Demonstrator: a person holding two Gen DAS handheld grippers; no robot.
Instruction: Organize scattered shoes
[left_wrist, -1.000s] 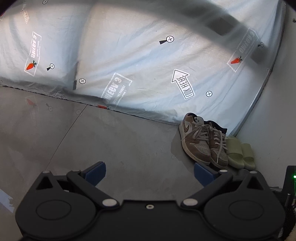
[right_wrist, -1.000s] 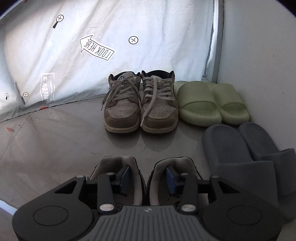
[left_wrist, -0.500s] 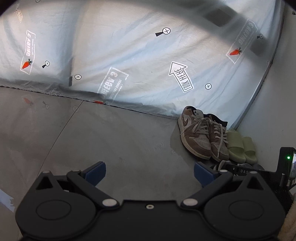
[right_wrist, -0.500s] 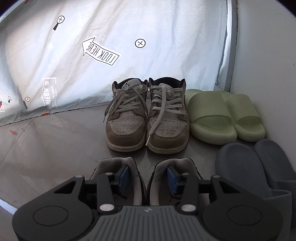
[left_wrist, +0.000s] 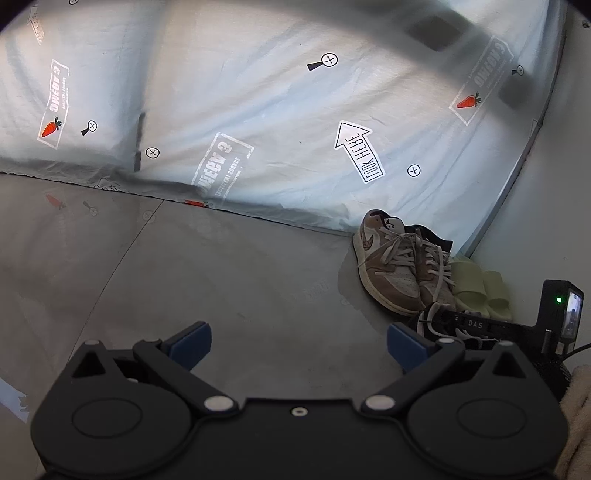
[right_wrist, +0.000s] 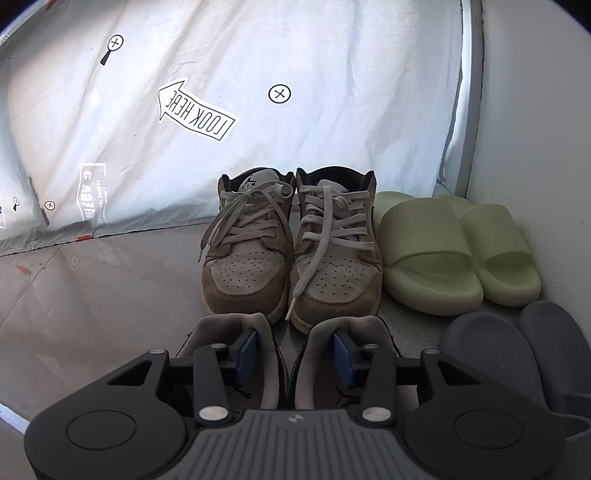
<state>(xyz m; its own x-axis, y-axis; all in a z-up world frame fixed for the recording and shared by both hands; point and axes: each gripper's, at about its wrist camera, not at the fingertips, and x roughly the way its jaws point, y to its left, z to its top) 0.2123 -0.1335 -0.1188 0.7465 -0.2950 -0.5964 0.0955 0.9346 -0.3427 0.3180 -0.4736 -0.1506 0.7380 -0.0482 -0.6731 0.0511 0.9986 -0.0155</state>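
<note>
Shoes lined against the far sheet.
My right gripper (right_wrist: 294, 353) angles down, pinching two dark sneakers (right_wrist: 236, 354) together, near the tan pair (right_wrist: 291, 254); my left gripper (left_wrist: 298, 341) tilts downward, fingers spread over bare floor (left_wrist: 229, 280).

2 tan sneakers (right_wrist: 291, 254), 2 green slides (right_wrist: 458, 254), 2 grey slides (right_wrist: 517, 354), 2 dark sneakers (right_wrist: 295, 354)

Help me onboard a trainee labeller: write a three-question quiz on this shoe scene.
1. True or false: the left gripper holds a shoe.
2. In the right wrist view, what stands just right of the tan sneakers? A green slides; B a box; C a broom.
3. What do the right gripper's jaws pinch?

Key: 1 false, its jaws are open and empty; 2 A; 3 the dark sneakers, one finger inside each.
</note>
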